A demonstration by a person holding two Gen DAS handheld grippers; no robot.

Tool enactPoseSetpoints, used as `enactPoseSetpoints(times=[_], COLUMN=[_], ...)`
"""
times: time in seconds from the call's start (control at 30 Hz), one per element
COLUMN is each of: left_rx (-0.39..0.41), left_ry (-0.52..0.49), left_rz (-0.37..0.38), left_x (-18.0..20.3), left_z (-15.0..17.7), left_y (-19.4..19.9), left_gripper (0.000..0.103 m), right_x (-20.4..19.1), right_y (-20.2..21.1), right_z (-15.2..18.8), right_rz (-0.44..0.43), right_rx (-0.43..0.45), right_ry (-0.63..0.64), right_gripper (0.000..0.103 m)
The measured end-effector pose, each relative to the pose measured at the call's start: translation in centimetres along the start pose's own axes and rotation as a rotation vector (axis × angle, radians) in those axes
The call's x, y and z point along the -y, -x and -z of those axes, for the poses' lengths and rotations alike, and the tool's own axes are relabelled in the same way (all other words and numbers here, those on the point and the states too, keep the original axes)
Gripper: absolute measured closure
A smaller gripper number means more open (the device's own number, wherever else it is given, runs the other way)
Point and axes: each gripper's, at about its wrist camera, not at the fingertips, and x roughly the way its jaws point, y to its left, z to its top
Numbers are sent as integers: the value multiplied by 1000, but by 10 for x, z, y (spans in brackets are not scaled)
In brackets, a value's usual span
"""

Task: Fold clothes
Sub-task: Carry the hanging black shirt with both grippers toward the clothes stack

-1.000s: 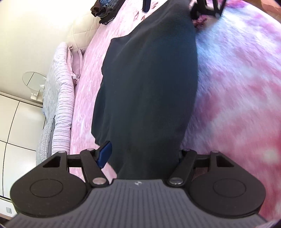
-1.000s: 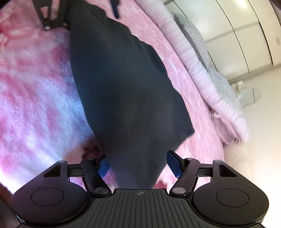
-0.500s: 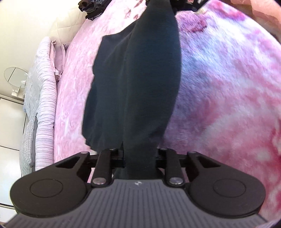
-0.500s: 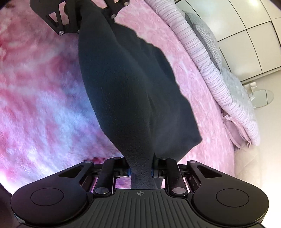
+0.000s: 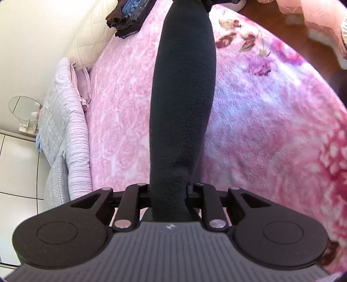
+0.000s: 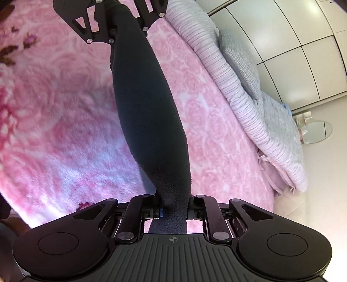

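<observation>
Lifted off the pink blanket [image 5: 260, 121] since a second ago, the black fleece garment [image 5: 184, 97] stretches taut above it between the left gripper [image 5: 168, 195] and right gripper [image 6: 173, 206], both pinching its ends.

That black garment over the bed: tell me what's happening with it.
A person is folding clothes with a handheld gripper in each hand. The left gripper and the right gripper are each shut on one end of the black fleece garment, which hangs stretched between them above the pink blanket. A pile of dark clothes sits by the headboard.
</observation>
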Motion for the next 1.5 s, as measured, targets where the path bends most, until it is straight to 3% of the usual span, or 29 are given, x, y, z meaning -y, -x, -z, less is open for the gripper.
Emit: enactPoseSetpoints(times=[0.37, 0.77, 1.17, 1.5], left_rx=[14, 62, 136, 196], left_ry=[31, 10, -57, -127], left_rz=[-13, -161, -197, -176], left_x=[-52, -105, -124, -134], left_z=[-10, -23, -43, -111], left_y=[78, 125, 129, 99], left_gripper=[86, 86, 86, 86], right_x=[37, 89, 114, 140], right_y=[96, 154, 180, 183], right_z=[-25, -45, -36, 15], right_rz=[5, 164, 226, 241], right_rx=[-10, 21, -12, -79], right_ry=[-32, -42, -76, -149], right_gripper=[89, 89, 89, 89])
